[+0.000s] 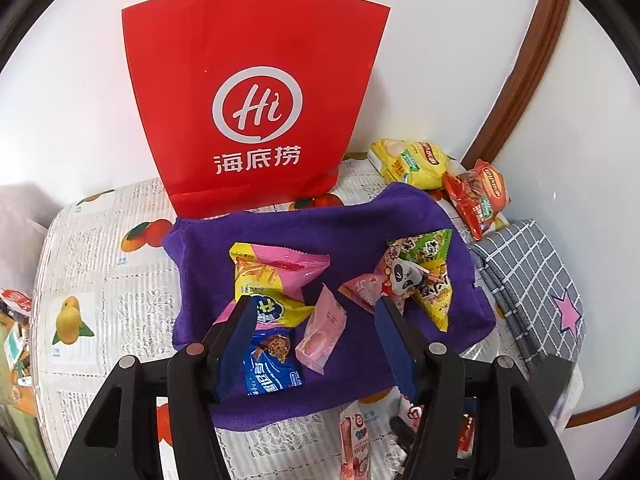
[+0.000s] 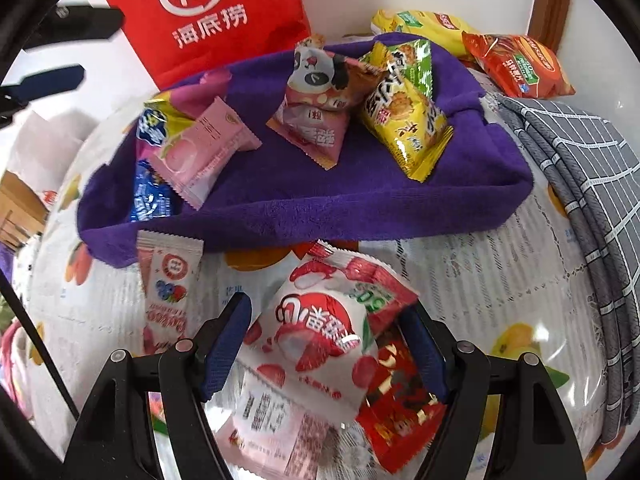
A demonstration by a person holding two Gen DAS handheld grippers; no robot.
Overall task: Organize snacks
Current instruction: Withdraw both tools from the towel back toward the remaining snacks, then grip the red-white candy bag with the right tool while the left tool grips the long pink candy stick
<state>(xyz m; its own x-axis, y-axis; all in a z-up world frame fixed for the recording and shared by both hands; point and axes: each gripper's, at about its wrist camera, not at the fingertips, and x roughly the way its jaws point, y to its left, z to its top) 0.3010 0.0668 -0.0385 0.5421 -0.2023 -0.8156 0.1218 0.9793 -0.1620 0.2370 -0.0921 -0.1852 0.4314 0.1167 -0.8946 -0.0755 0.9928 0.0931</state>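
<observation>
Lychee packet between your right jaws

Packet first: your right gripper (image 2: 326, 344) stands wide, jaws unpinched around the white-and-red crinkly plastic lychee packet (image 2: 316, 344), lying near you on the fruit-print tablecloth (image 2: 480, 280) below the purple towel (image 2: 320, 200). It looks light, soft and slippery; pinch across its puffed middle. Long axis runs near-left to far-right. Your left gripper (image 1: 316, 312) hangs half-open, empty.

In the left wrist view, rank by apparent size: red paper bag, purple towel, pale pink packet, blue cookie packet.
1. red paper bag and purple towel: too alike to rank.
2. blue cookie packet, partly hidden by a finger.
3. pale pink packet.
</observation>
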